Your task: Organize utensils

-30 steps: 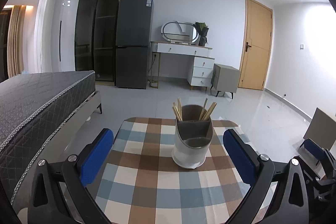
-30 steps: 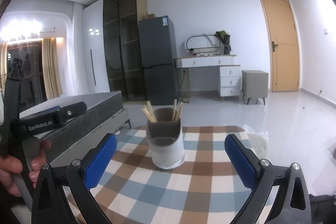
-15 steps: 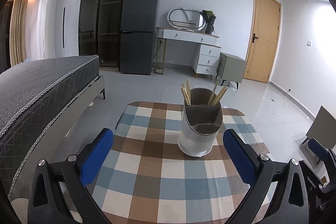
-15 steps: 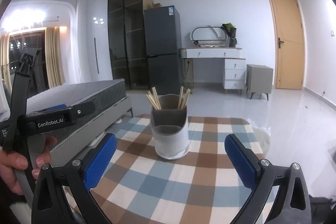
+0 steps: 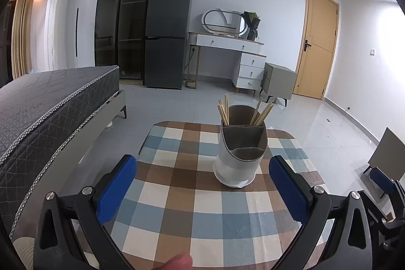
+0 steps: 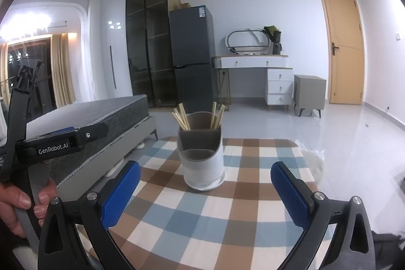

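the utensil holder (image 5: 240,158) now sits lower and bigger in the left view than a second ago, and a fingertip (image 5: 177,263) has come in at the bottom edge. left gripper (image 5: 202,184) is spread wide, holding nothing; right gripper (image 6: 205,187) the same, released, with the holder standing beyond the gap of each. the holder stands upright on the checked tablecloth (image 5: 177,206), toward its far end. behind the holder are pale floor tiles, a dark fridge (image 5: 167,34), a white dressing table (image 5: 235,52) and a wooden door (image 5: 319,47); left of the holder, a grey bed (image 5: 50,103). chopsticks (image 5: 224,110) stand in the holder's rear compartments, long axis near vertical, tips up, fanning slightly outward. the front compartment looks empty.
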Demonstrator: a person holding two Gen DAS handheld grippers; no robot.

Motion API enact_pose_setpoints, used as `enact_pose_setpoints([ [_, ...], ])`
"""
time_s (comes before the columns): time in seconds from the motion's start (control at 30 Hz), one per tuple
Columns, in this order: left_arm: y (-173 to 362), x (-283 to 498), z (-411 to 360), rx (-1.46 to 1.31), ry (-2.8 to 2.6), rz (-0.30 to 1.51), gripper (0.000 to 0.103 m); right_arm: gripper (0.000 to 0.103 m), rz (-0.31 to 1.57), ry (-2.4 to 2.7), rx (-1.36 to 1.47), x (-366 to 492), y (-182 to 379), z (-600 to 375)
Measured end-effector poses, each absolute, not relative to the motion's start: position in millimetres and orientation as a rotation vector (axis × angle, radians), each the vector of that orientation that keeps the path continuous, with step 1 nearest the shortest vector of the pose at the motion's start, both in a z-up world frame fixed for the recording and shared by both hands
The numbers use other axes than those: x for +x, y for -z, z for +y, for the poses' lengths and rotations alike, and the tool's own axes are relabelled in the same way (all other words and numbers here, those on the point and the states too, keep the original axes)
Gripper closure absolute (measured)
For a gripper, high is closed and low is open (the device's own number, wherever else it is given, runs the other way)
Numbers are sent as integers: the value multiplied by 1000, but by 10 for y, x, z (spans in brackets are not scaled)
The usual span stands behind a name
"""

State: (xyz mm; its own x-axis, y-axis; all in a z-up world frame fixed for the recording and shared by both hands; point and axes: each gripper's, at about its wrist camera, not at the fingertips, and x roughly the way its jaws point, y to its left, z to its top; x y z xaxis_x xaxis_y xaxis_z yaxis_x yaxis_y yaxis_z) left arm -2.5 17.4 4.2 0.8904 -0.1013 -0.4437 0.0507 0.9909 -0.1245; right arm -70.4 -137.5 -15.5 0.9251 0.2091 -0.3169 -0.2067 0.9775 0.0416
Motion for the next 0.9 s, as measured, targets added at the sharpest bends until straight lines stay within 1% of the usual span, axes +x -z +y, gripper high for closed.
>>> enact_pose_setpoints([
  [0.9, -20, 66, 254, -168, 97, 483, 2, 0, 337, -194, -15, -691, 192, -1330],
])
